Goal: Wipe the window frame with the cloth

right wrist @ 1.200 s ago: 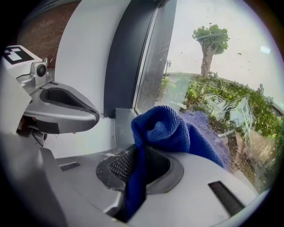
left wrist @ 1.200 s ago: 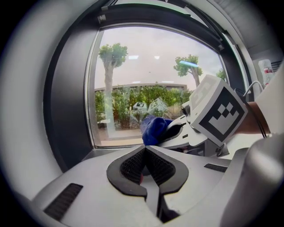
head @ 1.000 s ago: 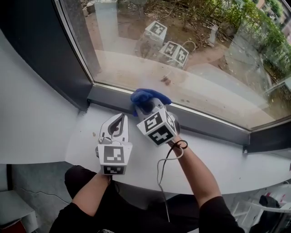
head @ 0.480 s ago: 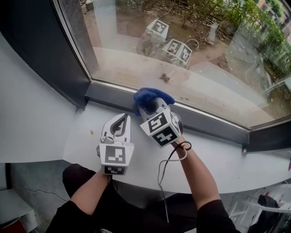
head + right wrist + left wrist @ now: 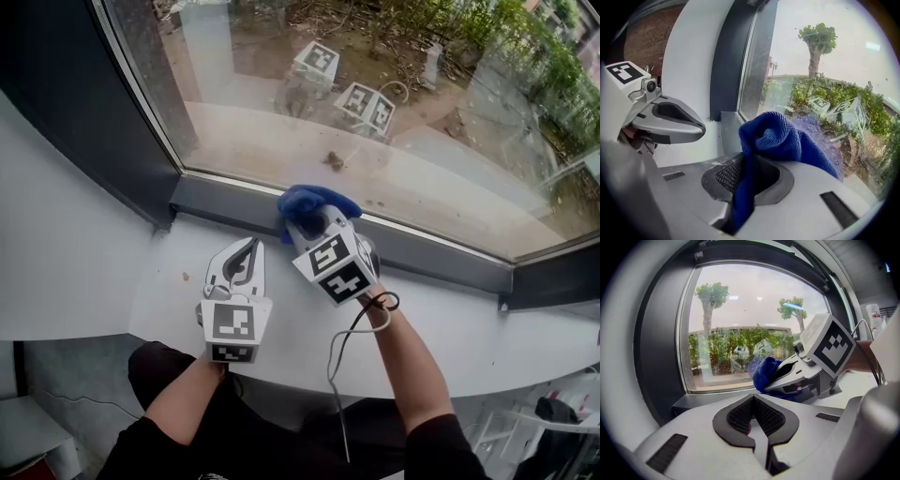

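A blue cloth (image 5: 314,202) is bunched against the dark lower window frame (image 5: 225,207), and my right gripper (image 5: 307,217) is shut on it. In the right gripper view the cloth (image 5: 785,140) hangs out of the closed jaws, close to the glass. My left gripper (image 5: 246,258) rests on the white sill (image 5: 169,291) just left of the right one, shut with nothing in it. From the left gripper view I see the cloth (image 5: 764,373) and the right gripper (image 5: 787,376) ahead to the right.
A dark vertical frame post (image 5: 94,112) rises at the left corner. The glass pane (image 5: 394,94) reflects both marker cubes. A black cable (image 5: 347,347) hangs from the right gripper over the sill's front edge. A small speck (image 5: 184,276) lies on the sill.
The right gripper with the cloth has shifted slightly right along the lower frame. The left gripper has stayed on the sill.
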